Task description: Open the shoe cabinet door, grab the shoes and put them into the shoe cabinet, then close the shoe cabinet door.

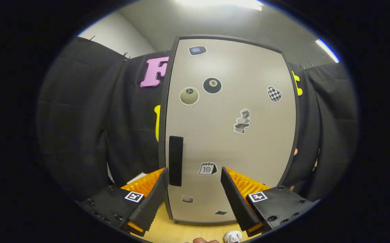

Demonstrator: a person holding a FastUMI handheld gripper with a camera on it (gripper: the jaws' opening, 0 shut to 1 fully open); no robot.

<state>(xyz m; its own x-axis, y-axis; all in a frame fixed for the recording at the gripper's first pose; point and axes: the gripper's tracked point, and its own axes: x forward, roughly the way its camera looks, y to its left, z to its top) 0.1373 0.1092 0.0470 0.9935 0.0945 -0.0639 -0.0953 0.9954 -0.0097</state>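
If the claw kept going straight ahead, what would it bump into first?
Most likely the closed cabinet door. The open claw points at its lower part, with the dark handle near one finger. How far away is unclear.

Black cloth [80, 118] hangs on both sides. A grey wall [195, 23] rises behind, with bright ceiling lights [222, 3]. A wooden floor [188, 233] lies below.

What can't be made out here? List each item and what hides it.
- Inside of the beige sticker-covered shoe cabinet: hidden by its closed door, gripper view.
- White shoe on the wooden floor: mostly cut off at the bottom, beside the open gripper.
- Small stickers low on the door: too small to identify.
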